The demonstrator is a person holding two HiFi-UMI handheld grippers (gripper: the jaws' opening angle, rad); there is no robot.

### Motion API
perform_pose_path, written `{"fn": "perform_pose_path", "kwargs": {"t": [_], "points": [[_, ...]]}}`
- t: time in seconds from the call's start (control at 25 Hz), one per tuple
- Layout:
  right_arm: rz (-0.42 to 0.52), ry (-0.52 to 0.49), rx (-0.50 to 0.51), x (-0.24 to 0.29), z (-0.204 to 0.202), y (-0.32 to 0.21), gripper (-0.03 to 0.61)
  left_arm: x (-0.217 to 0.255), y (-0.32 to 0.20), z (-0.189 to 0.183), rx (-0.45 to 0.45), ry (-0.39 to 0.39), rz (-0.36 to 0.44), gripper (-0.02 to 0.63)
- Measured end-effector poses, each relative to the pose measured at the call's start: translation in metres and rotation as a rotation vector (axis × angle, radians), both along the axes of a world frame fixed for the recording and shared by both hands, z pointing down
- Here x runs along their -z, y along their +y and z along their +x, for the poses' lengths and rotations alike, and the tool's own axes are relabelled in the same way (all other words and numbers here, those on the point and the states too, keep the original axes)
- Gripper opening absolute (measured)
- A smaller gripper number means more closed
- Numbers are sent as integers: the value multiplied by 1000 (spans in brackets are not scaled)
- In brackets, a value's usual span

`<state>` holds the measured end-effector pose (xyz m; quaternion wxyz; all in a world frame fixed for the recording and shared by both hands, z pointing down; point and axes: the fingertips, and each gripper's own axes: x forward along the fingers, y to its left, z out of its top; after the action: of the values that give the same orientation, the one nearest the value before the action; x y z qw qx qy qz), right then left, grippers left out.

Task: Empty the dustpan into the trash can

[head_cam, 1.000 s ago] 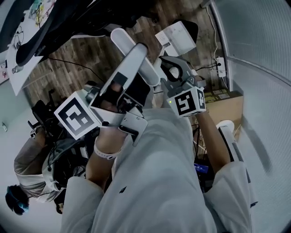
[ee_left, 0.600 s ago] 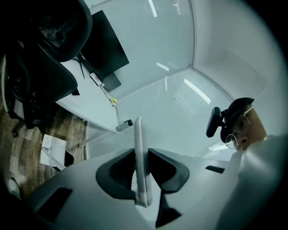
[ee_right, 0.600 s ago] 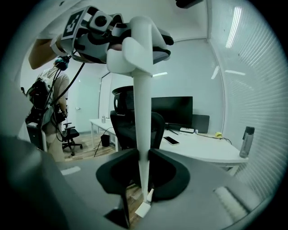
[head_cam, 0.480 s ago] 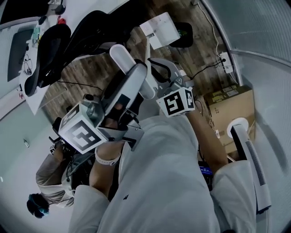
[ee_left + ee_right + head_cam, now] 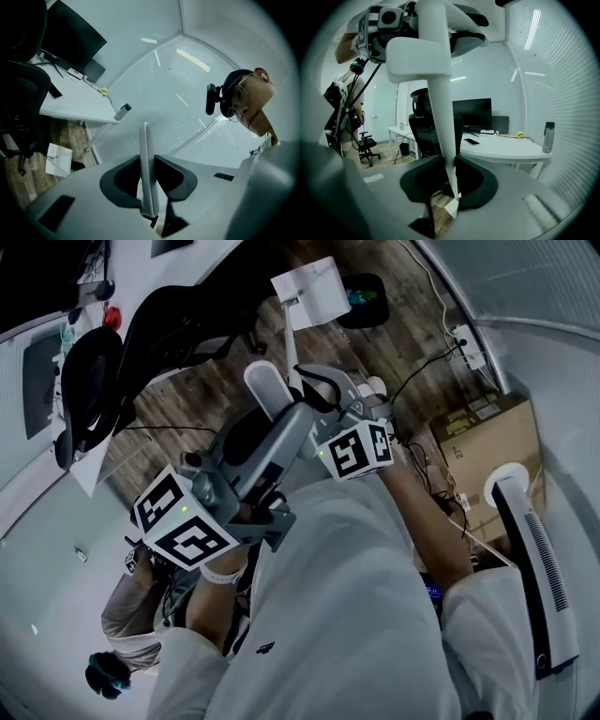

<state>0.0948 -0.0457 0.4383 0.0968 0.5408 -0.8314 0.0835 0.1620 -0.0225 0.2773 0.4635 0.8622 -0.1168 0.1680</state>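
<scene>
Left gripper [image 5: 149, 187] clenched on a white handle [image 5: 267, 385]; right gripper [image 5: 451, 180] grasping the dustpan pole [image 5: 440, 117]; dustpan [image 5: 314, 292] at 12 o'clock, beside the trash can [image 5: 367, 304].

I can't tell what lies in the dustpan [image 5: 309, 292]; it looks too small. It hides the left side of the far black trash can [image 5: 367, 298]. In the right gripper view, its white handle [image 5: 440, 117] runs off the top.

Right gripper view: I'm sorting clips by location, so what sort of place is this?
Most likely an office: a white desk with a monitor on it, a black office chair beside it.
</scene>
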Motion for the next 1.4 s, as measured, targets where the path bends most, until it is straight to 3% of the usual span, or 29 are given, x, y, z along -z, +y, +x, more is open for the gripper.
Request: {"fn": "perform_pose_path", "kwargs": {"t": [0.8, 1.16, 1.4], "points": [[50, -10, -13, -1, -7, 13, 87, 2, 1, -14, -62, 7, -20, 95], [45, 8, -18, -3, -3, 20, 87, -2, 18, -9, -125, -35, 33, 97], [71, 31, -12, 3, -8, 34, 87, 6, 33, -17, -119, -16, 61, 100]]}}
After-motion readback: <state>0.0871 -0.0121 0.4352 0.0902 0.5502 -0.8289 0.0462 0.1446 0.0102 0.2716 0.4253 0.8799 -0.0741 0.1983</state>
